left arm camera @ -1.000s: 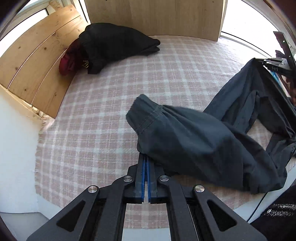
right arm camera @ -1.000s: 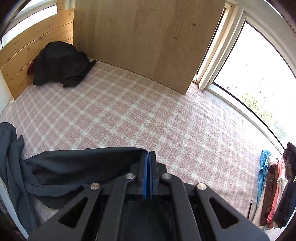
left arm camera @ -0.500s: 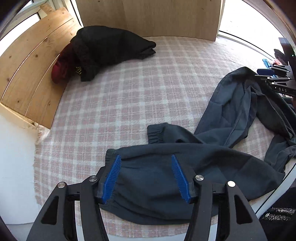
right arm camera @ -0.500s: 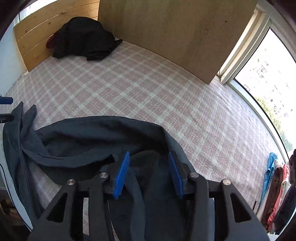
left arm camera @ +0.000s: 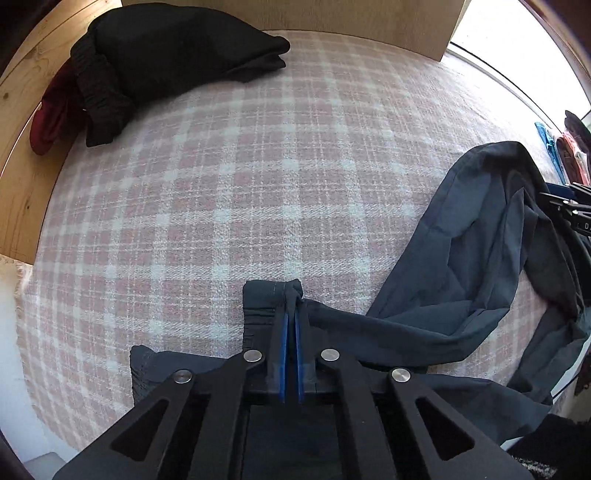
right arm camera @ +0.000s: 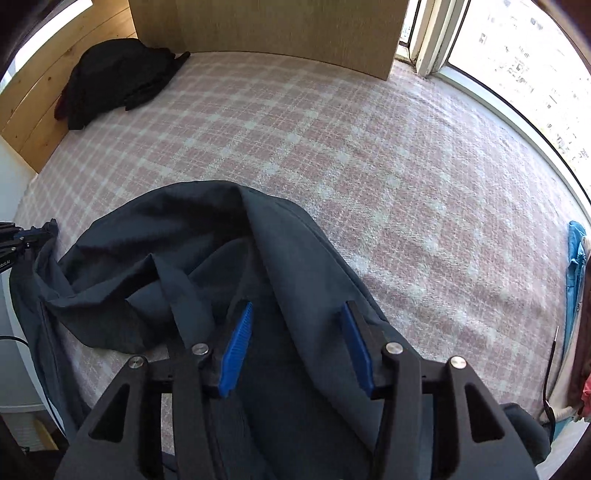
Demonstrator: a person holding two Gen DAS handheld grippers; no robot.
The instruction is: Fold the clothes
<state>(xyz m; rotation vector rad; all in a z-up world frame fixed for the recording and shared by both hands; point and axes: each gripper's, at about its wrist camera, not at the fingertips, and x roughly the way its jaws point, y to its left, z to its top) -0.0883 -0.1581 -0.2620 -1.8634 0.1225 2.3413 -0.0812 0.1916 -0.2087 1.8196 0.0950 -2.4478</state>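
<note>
Dark grey trousers (left arm camera: 472, 266) lie crumpled along the near edge of a pink plaid bed cover (left arm camera: 258, 177). My left gripper (left arm camera: 290, 314) is shut on the elastic cuff of one leg (left arm camera: 266, 295), low over the cover. In the right wrist view the trousers (right arm camera: 207, 251) bunch in folds under my right gripper (right arm camera: 297, 321), which is open with its blue pads either side of the cloth. The right gripper's tip shows at the far right of the left wrist view (left arm camera: 569, 206).
A black garment pile (left arm camera: 166, 51) with a red item (left arm camera: 51, 114) lies at the far left corner against wooden boards (left arm camera: 22, 110). A wooden panel (right arm camera: 280, 29) stands at the back. A window (right arm camera: 517, 55) and hanging clothes (right arm camera: 576, 280) are at the right.
My left gripper opened, moved to the leg cuff and closed on it. My right gripper released the trousers and opened wider over the bunched cloth.
</note>
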